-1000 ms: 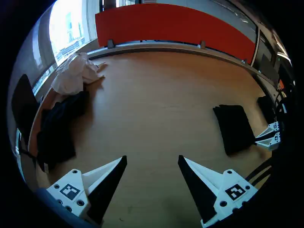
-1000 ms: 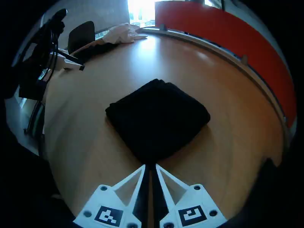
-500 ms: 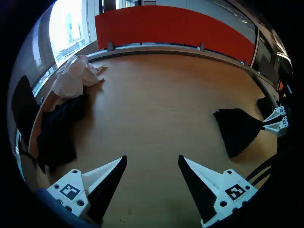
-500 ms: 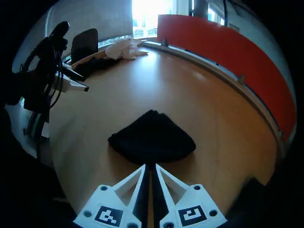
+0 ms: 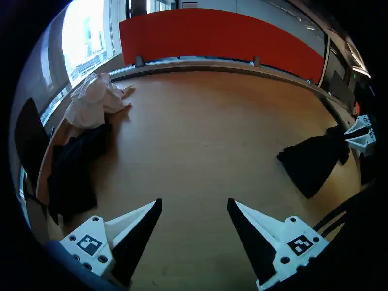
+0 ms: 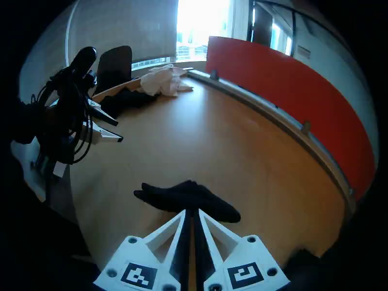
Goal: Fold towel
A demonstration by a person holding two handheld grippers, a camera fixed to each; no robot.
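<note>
A black towel [image 5: 313, 160] hangs by one edge from my right gripper [image 5: 361, 133] at the table's right side, its lower part still resting on the wood. In the right gripper view the same towel [image 6: 189, 196] bunches just beyond my right gripper [image 6: 192, 213], whose fingers are shut on its near edge. My left gripper [image 5: 194, 213] stands open over bare table with nothing between its fingers. It also appears at the left of the right gripper view as the left gripper [image 6: 104, 128], held by a hand amid cables.
A white cloth pile [image 5: 94, 94] and dark cloths [image 5: 72, 165] lie along the table's left edge. A red partition [image 5: 218, 34] runs along the far edge of the wooden table [image 5: 194, 131]. A black chair [image 6: 114, 60] stands behind the table.
My right gripper has risen and pulled back with the towel's edge, so the flat folded towel now hangs bunched from it. The left gripper has hardly moved.
</note>
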